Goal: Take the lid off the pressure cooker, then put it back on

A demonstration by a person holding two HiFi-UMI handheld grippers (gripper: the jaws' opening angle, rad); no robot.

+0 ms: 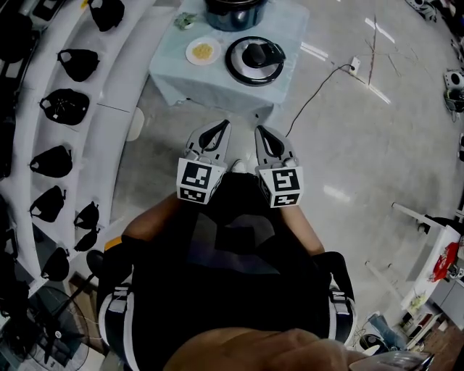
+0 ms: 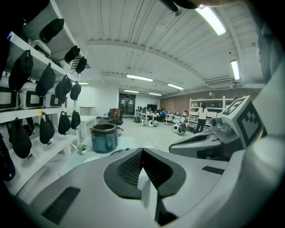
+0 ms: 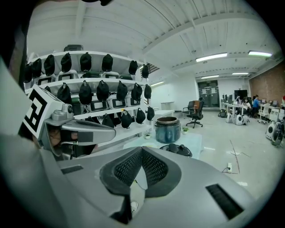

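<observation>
The pressure cooker's dark blue pot (image 1: 233, 13) stands open at the far edge of a small table (image 1: 174, 76) covered in pale blue cloth. Its round black lid (image 1: 254, 60) lies flat on the cloth in front of the pot, off to the right. My left gripper (image 1: 221, 127) and right gripper (image 1: 261, 132) hang side by side over the floor, short of the table, both shut and empty. In the left gripper view the pot (image 2: 104, 138) shows beyond the shut left gripper (image 2: 142, 151). Past the right gripper (image 3: 142, 149), that gripper's view takes in the pot (image 3: 167, 129) and lid (image 3: 179, 150).
A small plate of yellow food (image 1: 204, 51) and a little plant (image 1: 185, 22) sit on the table's left part. White shelves with black bags (image 1: 65, 109) run along the left. A cable leads to a floor socket (image 1: 354, 67) on the right. People work at distant desks.
</observation>
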